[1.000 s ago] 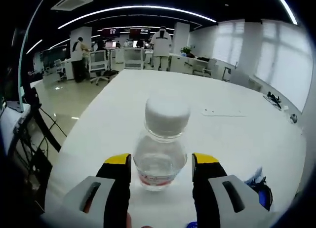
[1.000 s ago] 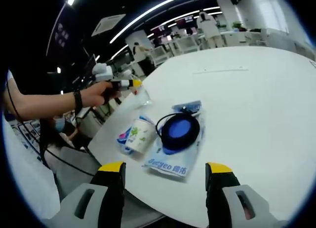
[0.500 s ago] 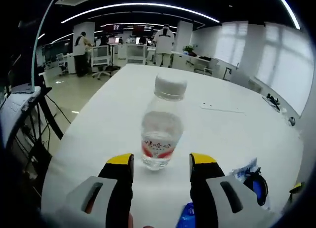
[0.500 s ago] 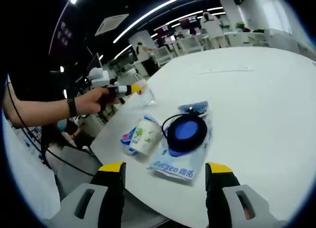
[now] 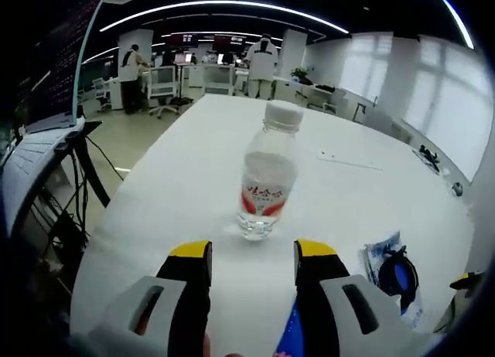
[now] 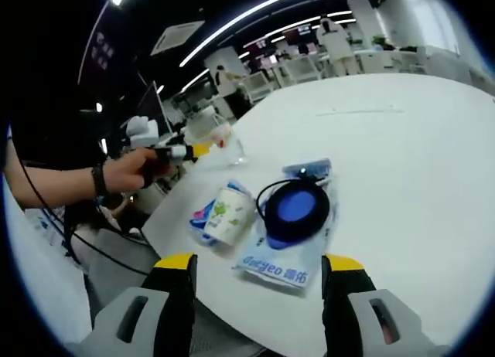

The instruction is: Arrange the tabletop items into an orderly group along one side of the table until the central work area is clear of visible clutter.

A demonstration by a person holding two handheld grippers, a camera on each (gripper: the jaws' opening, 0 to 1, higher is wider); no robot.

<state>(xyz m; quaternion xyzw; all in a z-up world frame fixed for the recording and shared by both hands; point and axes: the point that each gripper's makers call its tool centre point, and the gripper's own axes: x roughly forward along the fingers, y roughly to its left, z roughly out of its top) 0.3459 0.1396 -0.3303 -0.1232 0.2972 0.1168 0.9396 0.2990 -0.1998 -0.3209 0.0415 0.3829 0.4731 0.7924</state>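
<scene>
A clear water bottle (image 5: 267,175) with a white cap and red label stands upright on the white table (image 5: 387,195). My left gripper (image 5: 251,256) is open, its yellow-tipped jaws a short way back from the bottle and apart from it. In the right gripper view the same bottle (image 6: 232,150) stands by the left gripper (image 6: 189,150), which a person's hand (image 6: 131,171) holds. Closer in lie a white cup with green print (image 6: 227,214) and a blue round disc in a plastic bag (image 6: 298,210). My right gripper (image 6: 261,268) is open above the table edge, holding nothing.
The bagged blue disc (image 5: 394,273) lies at the right of the left gripper view. A thin flat strip (image 5: 348,161) rests farther out on the table. A stand with cables (image 5: 54,171) is off the table's left edge. Desks, chairs and people fill the background.
My left gripper has drawn back from the bottle, which was between its jaws and now stands free in front of them. The right gripper has barely moved.
</scene>
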